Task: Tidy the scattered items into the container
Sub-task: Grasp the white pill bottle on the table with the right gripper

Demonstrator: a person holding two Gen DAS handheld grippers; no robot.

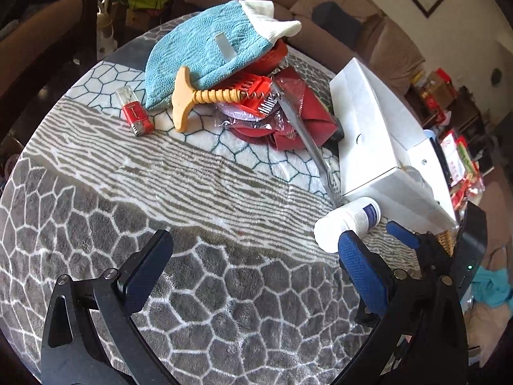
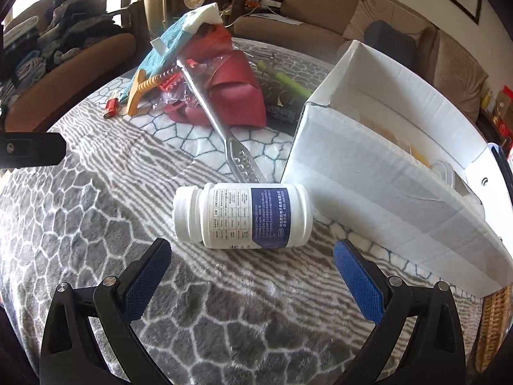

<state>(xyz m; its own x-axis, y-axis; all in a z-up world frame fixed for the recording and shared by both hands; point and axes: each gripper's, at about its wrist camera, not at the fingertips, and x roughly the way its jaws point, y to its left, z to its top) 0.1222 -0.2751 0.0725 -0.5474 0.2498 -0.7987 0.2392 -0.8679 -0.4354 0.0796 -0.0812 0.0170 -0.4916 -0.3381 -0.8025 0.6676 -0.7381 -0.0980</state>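
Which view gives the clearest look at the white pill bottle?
The right wrist view: the white pill bottle lies on its side, whole, label facing the camera. In the left wrist view it sits at the edge, partly behind a gripper finger.

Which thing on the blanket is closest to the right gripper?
The white bottle, lying on its side just ahead of the open right gripper.
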